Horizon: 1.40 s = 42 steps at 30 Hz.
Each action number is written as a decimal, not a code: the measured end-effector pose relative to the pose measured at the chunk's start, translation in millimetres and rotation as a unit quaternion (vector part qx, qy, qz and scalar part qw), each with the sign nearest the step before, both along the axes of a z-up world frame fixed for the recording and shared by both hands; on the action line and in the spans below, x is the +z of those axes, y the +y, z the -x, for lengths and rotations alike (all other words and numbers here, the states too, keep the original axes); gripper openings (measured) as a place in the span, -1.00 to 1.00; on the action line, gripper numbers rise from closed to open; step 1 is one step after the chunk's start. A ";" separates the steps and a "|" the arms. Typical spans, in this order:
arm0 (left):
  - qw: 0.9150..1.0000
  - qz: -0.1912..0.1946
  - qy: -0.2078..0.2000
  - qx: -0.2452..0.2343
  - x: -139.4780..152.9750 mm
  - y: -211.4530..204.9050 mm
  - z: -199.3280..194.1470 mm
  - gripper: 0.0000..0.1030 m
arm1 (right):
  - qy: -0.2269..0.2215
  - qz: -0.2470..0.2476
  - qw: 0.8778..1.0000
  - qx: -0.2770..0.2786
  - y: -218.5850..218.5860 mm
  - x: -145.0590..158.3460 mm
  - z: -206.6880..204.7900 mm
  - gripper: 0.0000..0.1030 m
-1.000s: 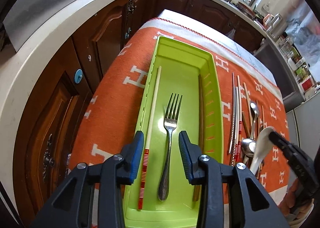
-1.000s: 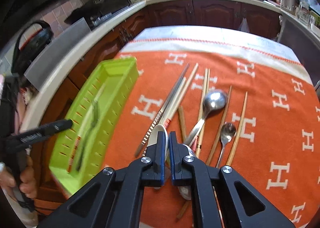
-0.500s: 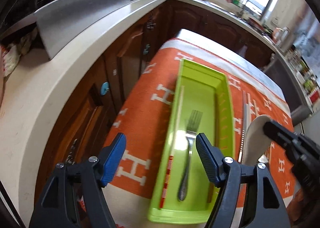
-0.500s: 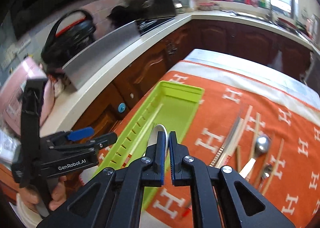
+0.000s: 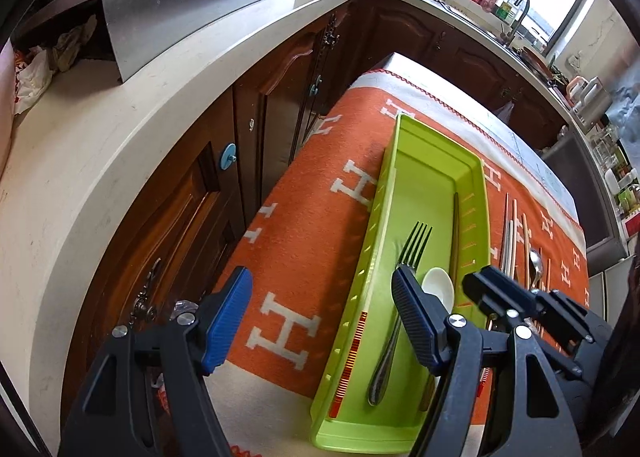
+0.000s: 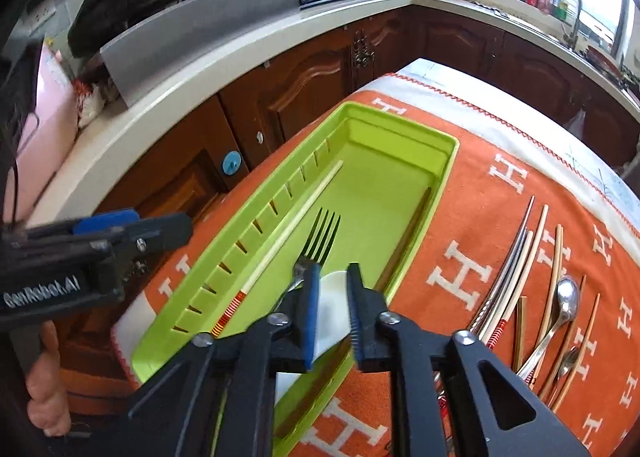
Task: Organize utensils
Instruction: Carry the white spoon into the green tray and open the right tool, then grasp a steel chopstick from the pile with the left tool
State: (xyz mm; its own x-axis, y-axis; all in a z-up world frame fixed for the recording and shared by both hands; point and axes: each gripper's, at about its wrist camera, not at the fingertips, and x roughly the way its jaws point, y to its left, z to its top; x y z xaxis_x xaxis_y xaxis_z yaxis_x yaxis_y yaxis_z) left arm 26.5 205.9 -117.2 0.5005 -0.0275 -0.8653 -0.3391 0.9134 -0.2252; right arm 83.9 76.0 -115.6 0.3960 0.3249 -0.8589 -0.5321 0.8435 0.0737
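Note:
A lime green tray (image 5: 476,193) (image 6: 404,129) lies on an orange cloth. In it are a metal fork (image 5: 404,281) (image 6: 320,233), a cream chopstick with a red striped end (image 6: 288,233) and a brown chopstick (image 5: 455,225) along the right wall. My right gripper (image 6: 333,311) (image 5: 500,297) hovers low over the tray's near end. Its jaws are opening, and a white ceramic spoon (image 6: 334,285) (image 5: 438,291) sits loosely between them, bowl down beside the fork. My left gripper (image 5: 320,317) (image 6: 152,227) stands open and empty, straddling the tray's left wall.
Several chopsticks and metal spoons (image 6: 560,297) lie on the cloth (image 5: 304,241) right of the tray. The table's left edge is close to the tray, with wooden cabinets (image 5: 192,209) and a pale counter (image 5: 100,145) beyond. A person's hand (image 6: 44,389) holds the left gripper.
My right gripper carried the white spoon left from the cloth to over the tray, and its jaws have parted. My left gripper opened wider and shifted left off the fork.

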 end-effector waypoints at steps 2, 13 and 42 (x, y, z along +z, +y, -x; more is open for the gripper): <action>1.000 -0.002 0.002 -0.004 -0.6 -3.2 -0.4 0.37 | -0.002 -0.012 1.000 -0.010 -8.7 5.7 0.0 -0.64; 0.999 -0.011 0.012 -0.033 -4.6 -30.5 -0.8 0.37 | -0.045 -0.044 0.996 -0.064 -85.0 34.3 20.2 -0.61; 0.973 -0.042 0.022 -0.226 19.5 -191.9 -66.5 0.21 | -0.012 -0.042 0.967 -0.251 -283.8 55.6 44.9 -0.26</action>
State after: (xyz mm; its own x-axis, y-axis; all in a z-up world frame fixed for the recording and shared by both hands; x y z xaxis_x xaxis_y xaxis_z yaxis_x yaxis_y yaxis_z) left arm 92.9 13.9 -97.7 0.4152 -0.1649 -0.8947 0.0934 0.9860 -0.1384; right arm 39.0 -207.8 -60.0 0.5406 0.1554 -0.8268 -0.0602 0.9874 0.1462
